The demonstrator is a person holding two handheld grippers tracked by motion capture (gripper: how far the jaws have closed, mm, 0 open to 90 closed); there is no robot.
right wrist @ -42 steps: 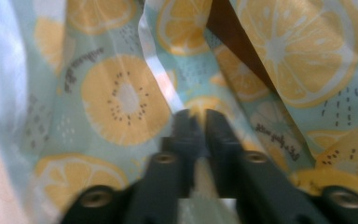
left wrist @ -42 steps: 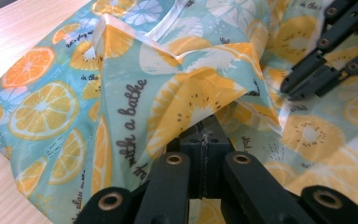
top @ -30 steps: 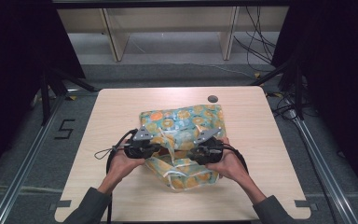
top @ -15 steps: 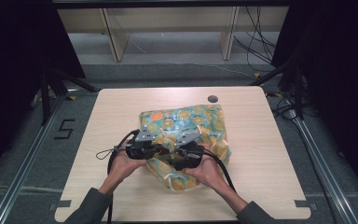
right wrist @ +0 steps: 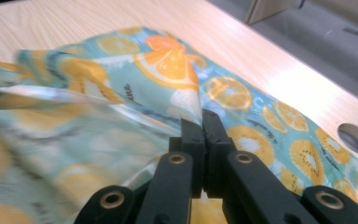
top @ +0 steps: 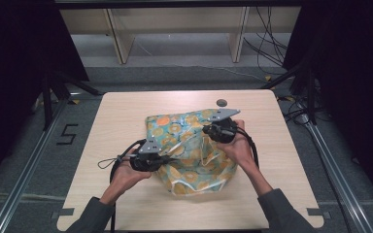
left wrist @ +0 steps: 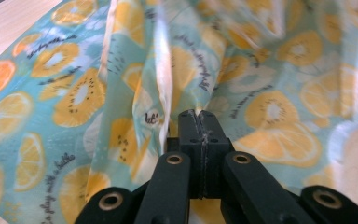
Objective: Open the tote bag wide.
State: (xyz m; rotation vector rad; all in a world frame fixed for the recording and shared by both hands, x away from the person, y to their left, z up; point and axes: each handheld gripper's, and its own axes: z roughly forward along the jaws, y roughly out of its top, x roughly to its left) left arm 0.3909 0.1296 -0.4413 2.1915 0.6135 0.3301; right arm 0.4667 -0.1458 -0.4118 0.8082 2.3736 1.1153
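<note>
— From above?
— A crumpled teal plastic bag printed with orange and kiwi slices (top: 194, 145) lies mid-desk on the pale wooden desk (top: 126, 111), toward its far edge. The left gripper (top: 162, 159) pinches its near-left part; the right gripper (top: 209, 130) has just clamped its far-right part, raised.
— Left gripper view?
— Jaws shut on a glossy fold (left wrist: 168, 84); script partly reads "play with a…".
— Right gripper view?
— Jaws pinch a peaked fold (right wrist: 186, 100) near a round hole in the desk (right wrist: 355, 138).

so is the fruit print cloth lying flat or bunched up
Bunched up. The cloth sits in folds and ridges on the table, with the left gripper and right gripper each shut on a pinch of it.

High view overhead facing forward-down, gripper views close, sharing cloth (top: 189, 145)
</note>
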